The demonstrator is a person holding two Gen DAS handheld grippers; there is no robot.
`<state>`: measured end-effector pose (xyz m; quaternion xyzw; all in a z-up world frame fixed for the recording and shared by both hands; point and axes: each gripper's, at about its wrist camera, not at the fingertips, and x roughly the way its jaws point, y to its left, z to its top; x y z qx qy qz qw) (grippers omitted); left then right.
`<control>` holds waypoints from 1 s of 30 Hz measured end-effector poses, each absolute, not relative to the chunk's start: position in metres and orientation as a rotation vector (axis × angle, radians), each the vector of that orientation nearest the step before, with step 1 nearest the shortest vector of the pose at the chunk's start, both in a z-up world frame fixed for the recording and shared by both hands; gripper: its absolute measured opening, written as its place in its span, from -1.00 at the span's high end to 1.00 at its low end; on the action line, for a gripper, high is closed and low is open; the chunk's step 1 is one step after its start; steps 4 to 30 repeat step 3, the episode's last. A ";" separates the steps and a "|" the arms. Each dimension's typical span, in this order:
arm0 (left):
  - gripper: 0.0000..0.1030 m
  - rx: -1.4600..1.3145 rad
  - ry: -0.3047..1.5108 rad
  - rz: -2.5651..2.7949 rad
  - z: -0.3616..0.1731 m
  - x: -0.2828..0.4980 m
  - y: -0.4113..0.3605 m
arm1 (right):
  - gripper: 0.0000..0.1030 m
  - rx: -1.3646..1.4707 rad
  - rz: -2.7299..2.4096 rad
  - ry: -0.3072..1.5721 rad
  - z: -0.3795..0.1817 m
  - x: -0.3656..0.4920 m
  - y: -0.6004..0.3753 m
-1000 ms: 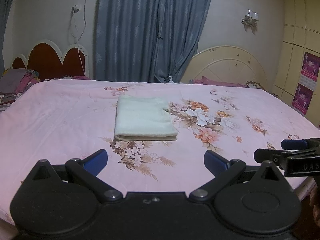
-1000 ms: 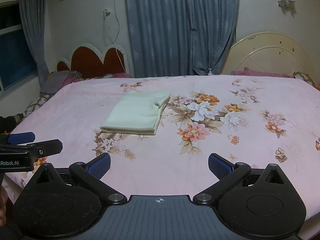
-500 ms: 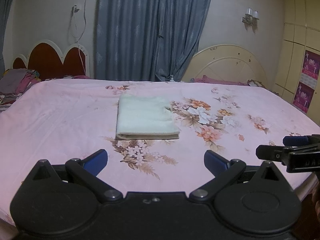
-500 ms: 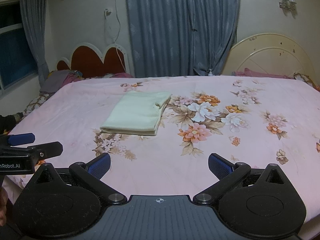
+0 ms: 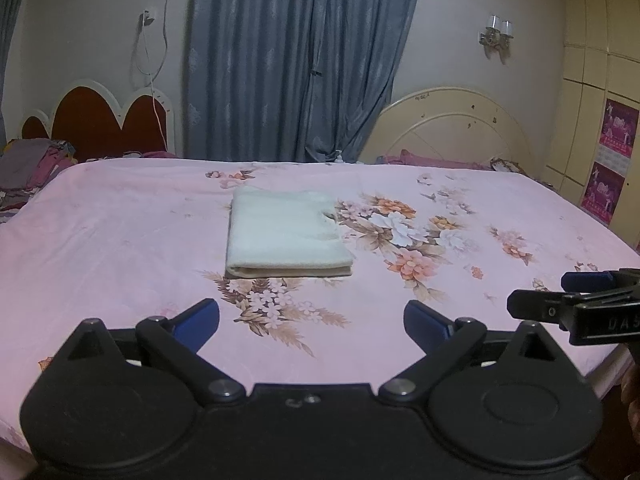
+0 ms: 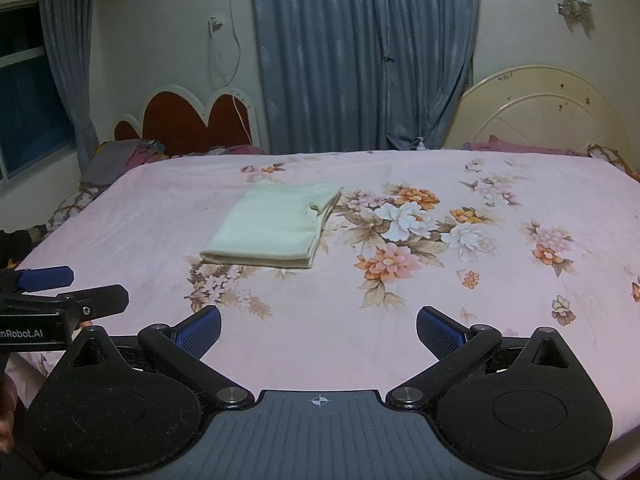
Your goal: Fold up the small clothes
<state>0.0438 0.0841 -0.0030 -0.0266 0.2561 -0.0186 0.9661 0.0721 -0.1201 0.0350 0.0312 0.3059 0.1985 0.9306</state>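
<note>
A pale green cloth [image 5: 286,234] lies folded into a neat rectangle on the pink flowered bedsheet [image 5: 120,240], near the middle of the bed and a little toward its far side, with its thick folded edge facing the cameras. The left gripper [image 5: 312,322] hangs over the near edge of the bed with its blue-padded fingers [image 5: 198,320] spread wide and nothing between them (the cloth sits well beyond the tips). The right gripper [image 6: 318,328] is held the same way, jaws wide apart and empty, and the cloth is well apart from it too, ahead and to its left. Each gripper shows at the edge of the other's view, side by side at the bedside. Behind the bed hang blue curtains [image 5: 296,60], with a red headboard [image 5: 100,124] to the left and a cream headboard [image 5: 452,128] to the right.
</note>
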 end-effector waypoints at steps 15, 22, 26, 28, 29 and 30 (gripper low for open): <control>-0.91 -0.050 0.518 -0.040 -0.003 0.044 0.084 | -0.99 0.061 0.408 0.627 0.035 0.072 -0.120; -0.91 -0.050 0.518 -0.040 -0.003 0.044 0.084 | -0.99 0.061 0.408 0.627 0.035 0.072 -0.120; -0.91 -0.050 0.518 -0.040 -0.003 0.044 0.084 | -0.99 0.061 0.408 0.627 0.035 0.072 -0.120; -0.91 -0.050 0.518 -0.040 -0.003 0.044 0.084 | -0.99 0.061 0.408 0.627 0.035 0.072 -0.120; -0.91 -0.050 0.518 -0.040 -0.003 0.044 0.084 | -0.99 0.061 0.408 0.627 0.035 0.072 -0.120; -0.91 -0.050 0.518 -0.040 -0.003 0.044 0.084 | -0.99 0.061 0.408 0.627 0.035 0.072 -0.120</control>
